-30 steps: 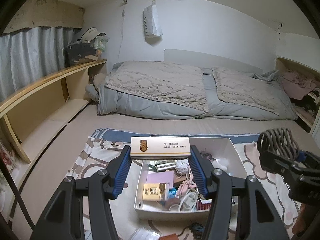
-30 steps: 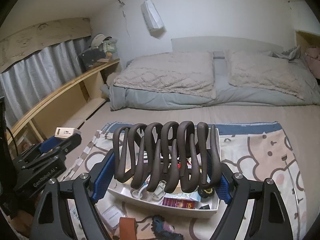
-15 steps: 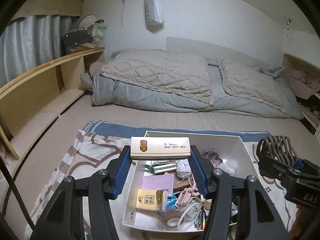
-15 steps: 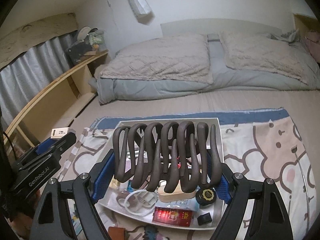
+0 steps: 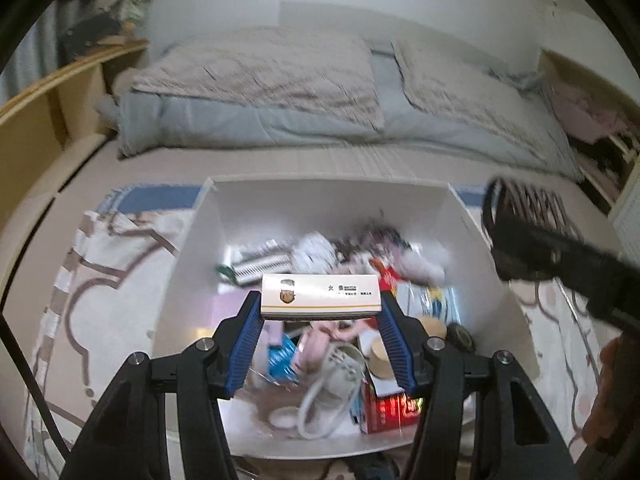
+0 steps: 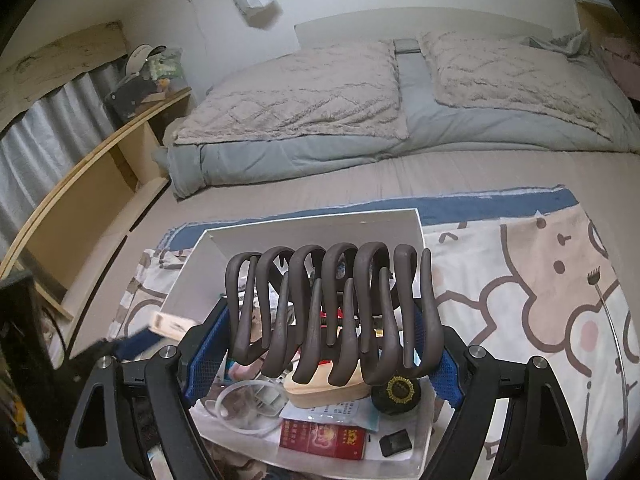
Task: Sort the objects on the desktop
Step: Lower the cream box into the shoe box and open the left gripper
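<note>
White matchbox (image 5: 320, 295) and dark claw clip (image 6: 334, 312) above white box (image 5: 332, 196)

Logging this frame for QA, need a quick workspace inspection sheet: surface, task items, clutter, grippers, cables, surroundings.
Surface: cartoon-print mat with blue border on a beige floor.
Job's things: open white rectangular box; white-and-gold matchbox; dark brown plastic claw hair clip.
Clutter: box holds a red packet, round black tin, small black block, more, blurred.
Grippers: left gripper shut on matchbox; right gripper shut on hair clip; both over the box.
Cables: coiled white cable in box.
Surroundings: grey bedding, wooden shelf.
</note>
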`<control>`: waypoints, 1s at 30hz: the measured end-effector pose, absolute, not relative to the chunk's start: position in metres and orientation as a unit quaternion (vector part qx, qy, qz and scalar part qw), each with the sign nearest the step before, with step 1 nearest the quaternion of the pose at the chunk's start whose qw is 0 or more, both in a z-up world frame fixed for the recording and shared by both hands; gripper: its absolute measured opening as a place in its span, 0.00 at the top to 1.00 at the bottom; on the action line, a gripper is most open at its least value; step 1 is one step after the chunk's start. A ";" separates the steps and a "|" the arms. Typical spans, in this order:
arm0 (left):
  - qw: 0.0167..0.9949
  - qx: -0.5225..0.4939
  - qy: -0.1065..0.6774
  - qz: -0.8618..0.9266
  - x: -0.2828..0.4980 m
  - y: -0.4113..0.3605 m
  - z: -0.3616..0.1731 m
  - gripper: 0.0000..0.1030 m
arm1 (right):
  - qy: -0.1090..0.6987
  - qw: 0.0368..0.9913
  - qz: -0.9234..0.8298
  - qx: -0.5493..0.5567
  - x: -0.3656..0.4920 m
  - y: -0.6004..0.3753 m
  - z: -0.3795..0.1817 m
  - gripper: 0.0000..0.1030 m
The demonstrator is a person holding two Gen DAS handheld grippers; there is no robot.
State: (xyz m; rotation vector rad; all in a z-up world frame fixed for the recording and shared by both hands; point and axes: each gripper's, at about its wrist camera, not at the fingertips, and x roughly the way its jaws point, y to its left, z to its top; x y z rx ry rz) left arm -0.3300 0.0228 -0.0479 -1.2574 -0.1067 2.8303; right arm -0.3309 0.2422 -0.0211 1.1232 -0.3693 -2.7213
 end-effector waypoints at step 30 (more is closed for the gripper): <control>0.030 -0.497 -0.079 0.864 -0.329 0.011 -0.073 0.20 | -0.140 0.091 -0.905 0.391 -0.337 0.245 -0.034 0.17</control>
